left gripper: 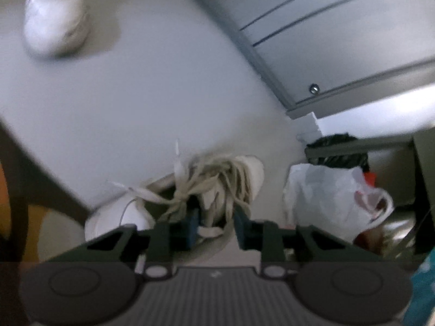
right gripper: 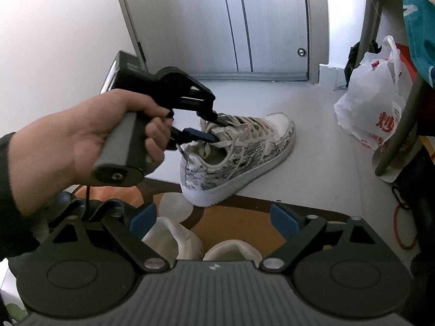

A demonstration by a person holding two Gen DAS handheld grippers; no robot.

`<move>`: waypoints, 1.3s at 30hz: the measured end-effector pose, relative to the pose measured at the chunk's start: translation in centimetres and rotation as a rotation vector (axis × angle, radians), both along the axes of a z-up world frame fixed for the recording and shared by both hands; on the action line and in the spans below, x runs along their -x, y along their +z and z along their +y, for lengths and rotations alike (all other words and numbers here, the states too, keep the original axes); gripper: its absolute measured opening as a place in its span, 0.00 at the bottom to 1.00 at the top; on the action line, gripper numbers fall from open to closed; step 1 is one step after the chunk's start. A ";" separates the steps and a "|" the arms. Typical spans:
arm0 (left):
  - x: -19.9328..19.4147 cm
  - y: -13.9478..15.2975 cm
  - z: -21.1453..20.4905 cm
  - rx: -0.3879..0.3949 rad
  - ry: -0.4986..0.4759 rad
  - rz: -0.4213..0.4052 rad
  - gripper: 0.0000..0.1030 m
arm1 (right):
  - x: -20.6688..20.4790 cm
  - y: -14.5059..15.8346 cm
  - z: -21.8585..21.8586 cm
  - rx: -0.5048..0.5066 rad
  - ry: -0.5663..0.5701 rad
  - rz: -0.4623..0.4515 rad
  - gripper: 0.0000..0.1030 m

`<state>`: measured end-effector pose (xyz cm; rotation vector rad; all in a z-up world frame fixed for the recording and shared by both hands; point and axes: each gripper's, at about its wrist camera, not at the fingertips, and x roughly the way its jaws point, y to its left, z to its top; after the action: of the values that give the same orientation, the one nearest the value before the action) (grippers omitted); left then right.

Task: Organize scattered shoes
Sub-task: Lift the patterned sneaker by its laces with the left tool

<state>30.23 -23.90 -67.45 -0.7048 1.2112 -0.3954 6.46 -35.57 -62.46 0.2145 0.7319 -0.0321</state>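
The left gripper (right gripper: 214, 129) has its jaws closed on the tongue and collar of the patterned high-top sneaker (right gripper: 244, 152), whose heel sits on the edge of a brown-bordered mat (right gripper: 244, 212) and whose toe points toward the grey door (right gripper: 231, 21). A hand (right gripper: 81, 141) grips its handle. The right gripper (right gripper: 214, 221) hangs with jaws wide and empty above two white shoes (right gripper: 174, 233). Another white sneaker (left gripper: 54, 19) lies well apart on the floor, and a white plastic bag (right gripper: 369, 103) stands near the door.
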 end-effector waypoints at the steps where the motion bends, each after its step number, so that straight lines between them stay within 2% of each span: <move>1: 0.3 0.1 0.0 -0.001 0.006 0.001 0.29 | 0.0 0.0 0.1 0.000 0.001 -0.001 0.91; 6: 1.2 1.5 -1.0 -0.009 0.025 -0.005 0.32 | 0.0 0.4 0.0 0.002 -0.004 -0.012 0.91; 11: 0.7 2.6 -2.7 -0.076 0.016 -0.044 0.40 | 0.1 0.7 -0.4 -0.003 -0.021 -0.025 0.91; 13: 0.4 2.2 -3.4 -0.091 0.018 0.006 0.40 | 0.0 0.7 -0.7 0.002 -0.029 -0.023 0.91; 18: 0.6 1.8 -4.8 -0.142 0.015 0.042 0.41 | -0.2 0.7 -1.8 0.033 -0.080 0.002 0.91; 22: 0.6 -0.1 -5.3 -0.130 0.093 0.180 0.42 | -0.3 0.9 -3.2 0.016 -0.144 0.011 0.91; 27: 0.5 -0.6 -5.4 -0.120 0.201 0.156 0.42 | -0.1 1.4 -4.2 0.001 -0.180 -0.019 0.91; 30: 0.2 -0.4 -5.2 -0.134 0.217 0.121 0.35 | 0.0 1.5 -4.4 -0.008 -0.189 -0.030 0.91; 31: 0.0 -0.3 -5.0 -0.139 0.214 0.100 0.27 | 0.0 1.5 -4.4 -0.009 -0.189 -0.032 0.91; 32: -0.2 -0.2 -4.6 -0.140 0.203 0.081 0.13 | -0.1 1.6 -4.3 -0.007 -0.187 -0.035 0.91; 36: -1.0 0.2 -2.8 -0.140 0.143 0.009 0.03 | -0.2 1.5 -4.1 -0.001 -0.177 -0.043 0.91; 39: -1.2 1.2 -1.8 -0.105 0.113 -0.034 0.03 | -0.4 1.2 -4.0 -0.004 -0.169 -0.033 0.91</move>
<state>31.48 -25.75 -66.23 -0.6698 1.1462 -0.2466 6.85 -39.54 -61.25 0.2794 0.6793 -0.1880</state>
